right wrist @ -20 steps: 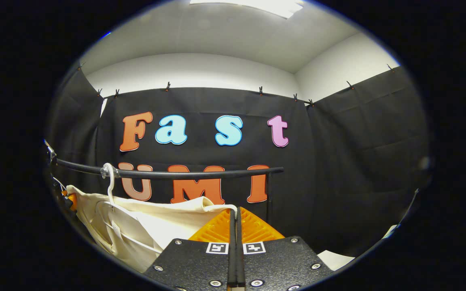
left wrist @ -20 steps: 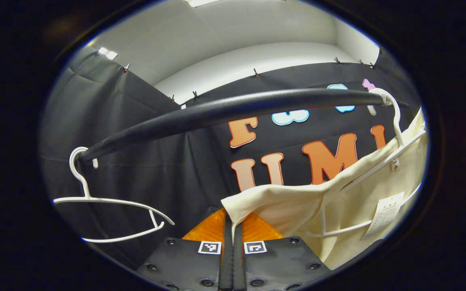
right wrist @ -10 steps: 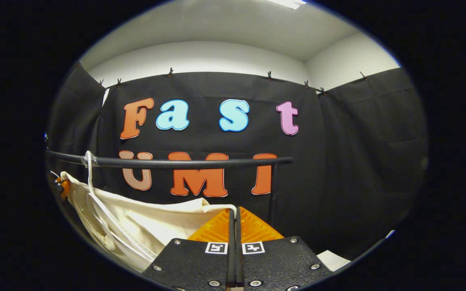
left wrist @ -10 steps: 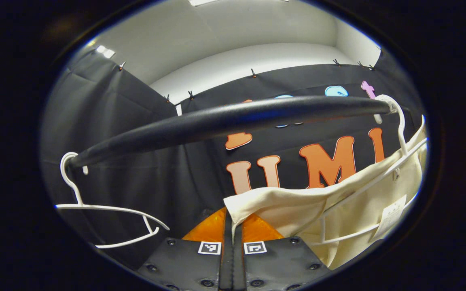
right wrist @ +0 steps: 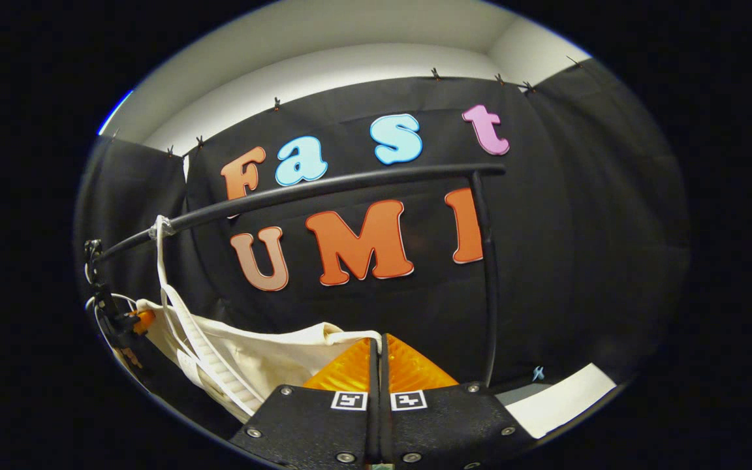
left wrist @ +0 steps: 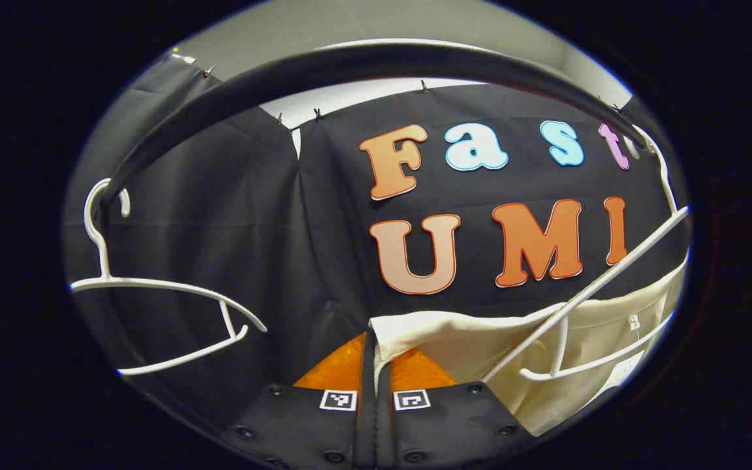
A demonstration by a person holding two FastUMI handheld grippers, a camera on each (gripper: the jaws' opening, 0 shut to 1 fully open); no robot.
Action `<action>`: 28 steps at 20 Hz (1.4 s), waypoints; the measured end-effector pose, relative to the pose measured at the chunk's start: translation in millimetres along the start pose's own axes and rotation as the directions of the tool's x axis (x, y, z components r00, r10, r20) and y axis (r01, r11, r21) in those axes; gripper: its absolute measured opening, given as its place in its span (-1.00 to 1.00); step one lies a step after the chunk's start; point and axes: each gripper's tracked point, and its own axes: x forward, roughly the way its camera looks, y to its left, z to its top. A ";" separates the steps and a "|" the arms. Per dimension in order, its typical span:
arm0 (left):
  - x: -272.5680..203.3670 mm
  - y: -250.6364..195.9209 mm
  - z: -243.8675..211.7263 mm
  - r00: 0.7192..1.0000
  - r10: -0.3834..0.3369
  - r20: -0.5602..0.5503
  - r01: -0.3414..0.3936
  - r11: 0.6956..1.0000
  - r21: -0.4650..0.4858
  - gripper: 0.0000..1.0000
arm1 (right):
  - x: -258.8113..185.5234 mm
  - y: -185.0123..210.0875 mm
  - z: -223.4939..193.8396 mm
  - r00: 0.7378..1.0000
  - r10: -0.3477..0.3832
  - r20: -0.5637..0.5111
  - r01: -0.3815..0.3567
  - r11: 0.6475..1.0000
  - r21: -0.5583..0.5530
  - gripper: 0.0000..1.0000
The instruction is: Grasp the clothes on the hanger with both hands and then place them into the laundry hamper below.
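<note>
Left gripper view, lower centre: our left claw (left wrist: 376,352) pinches the cream garment (left wrist: 480,343), which hangs lower right below a white hanger (left wrist: 585,294) under the black rail (left wrist: 350,65). Right gripper view: our right claw (right wrist: 377,356) pinches it (right wrist: 271,356) at lower left.

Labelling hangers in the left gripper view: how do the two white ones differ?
The left hanger is bare; the right hanger runs through the cream garment. The left hanger hangs about level; the right hanger tilts steeply. Both are white and hook over the black rail.
</note>
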 end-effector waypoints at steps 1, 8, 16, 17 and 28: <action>-3.2 -0.4 -6.1 1.000 -0.005 -0.009 0.005 1.000 0.001 -0.87 | 2.3 -3.9 -9.1 1.000 0.005 -0.014 -0.004 1.000 0.028 -1.00; -10.3 7.7 -53.9 0.993 -0.016 -0.118 0.013 1.000 -0.024 -0.87 | 5.2 -4.7 -59.3 0.997 0.011 -0.072 -0.005 0.997 0.073 -1.00; -37.4 4.7 -94.3 0.982 -0.079 -0.169 0.085 0.996 0.024 -0.87 | 9.7 0.3 -108.6 0.991 -0.028 -0.131 0.039 0.996 0.076 -1.00; -40.5 0.1 -100.5 0.980 -0.087 -0.177 0.091 0.996 0.014 -0.87 | 11.4 1.0 -112.6 0.990 -0.030 -0.136 0.042 0.996 0.083 -1.00; -54.9 -55.2 -139.6 0.941 -0.213 -0.263 0.215 0.976 -0.023 -0.87 | 13.7 58.9 -183.8 0.972 0.016 -0.235 0.017 0.990 0.140 -1.00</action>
